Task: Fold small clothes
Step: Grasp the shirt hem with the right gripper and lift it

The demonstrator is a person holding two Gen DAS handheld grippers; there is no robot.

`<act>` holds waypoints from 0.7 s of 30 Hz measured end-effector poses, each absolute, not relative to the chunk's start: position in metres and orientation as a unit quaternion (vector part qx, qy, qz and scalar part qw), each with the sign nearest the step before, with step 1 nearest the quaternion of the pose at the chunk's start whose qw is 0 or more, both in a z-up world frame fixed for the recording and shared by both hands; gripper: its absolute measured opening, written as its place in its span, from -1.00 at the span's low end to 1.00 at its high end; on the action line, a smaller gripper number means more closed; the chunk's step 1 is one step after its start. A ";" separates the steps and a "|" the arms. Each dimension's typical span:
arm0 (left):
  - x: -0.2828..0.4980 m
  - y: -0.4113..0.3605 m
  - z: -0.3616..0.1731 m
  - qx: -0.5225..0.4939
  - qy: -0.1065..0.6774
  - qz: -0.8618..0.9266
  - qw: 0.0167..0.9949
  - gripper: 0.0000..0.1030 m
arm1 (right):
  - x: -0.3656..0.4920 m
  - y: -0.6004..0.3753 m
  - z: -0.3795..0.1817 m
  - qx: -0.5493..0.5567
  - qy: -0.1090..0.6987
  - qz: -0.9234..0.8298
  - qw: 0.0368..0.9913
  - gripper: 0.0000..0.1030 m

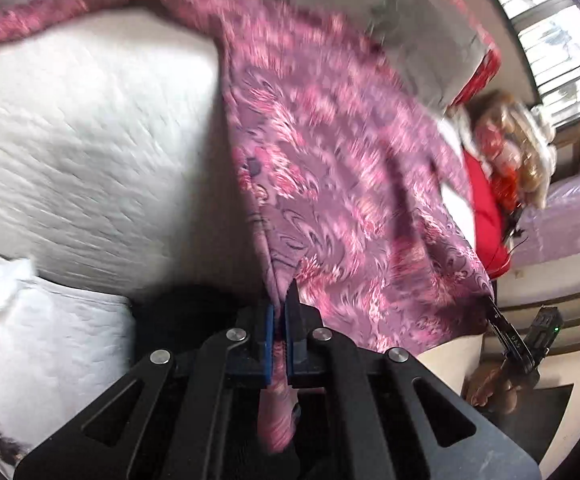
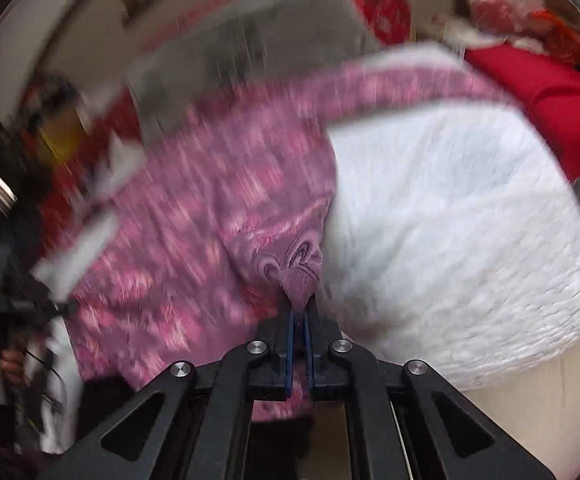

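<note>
The left gripper (image 1: 281, 304) is clenched on a hem of the pink garment (image 1: 330, 160), which spreads toward 12 o'clock over the white quilt (image 1: 89, 152). The right gripper (image 2: 301, 312) pinches another corner, also seen at 4 o'clock in the left view. Motion blur hides the background; its side reads "DAS".

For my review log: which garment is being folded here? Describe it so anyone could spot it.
On the white quilted bed lies a purple-pink garment with a feathery floral print. Both hand-held grippers pinch its edge; the neighbouring red cloth is plain.
</note>
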State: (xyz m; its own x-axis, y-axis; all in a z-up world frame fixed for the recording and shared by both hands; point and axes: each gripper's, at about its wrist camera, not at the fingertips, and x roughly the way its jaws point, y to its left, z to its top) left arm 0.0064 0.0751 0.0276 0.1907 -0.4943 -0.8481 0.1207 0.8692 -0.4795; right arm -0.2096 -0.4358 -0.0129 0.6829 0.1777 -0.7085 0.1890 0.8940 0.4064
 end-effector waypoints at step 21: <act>0.075 0.098 -0.002 -0.143 0.604 -0.099 0.778 -0.07 | -0.167 -0.478 -0.035 0.258 0.449 -0.093 0.851 -0.39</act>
State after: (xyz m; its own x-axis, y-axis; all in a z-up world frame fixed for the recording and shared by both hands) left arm 0.0753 0.0976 -0.0020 0.2508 -0.3266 -0.9113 -0.0183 0.9396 -0.3418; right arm -0.1671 -0.4778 -0.0350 0.5803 0.0741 -0.8110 0.3889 0.8498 0.3559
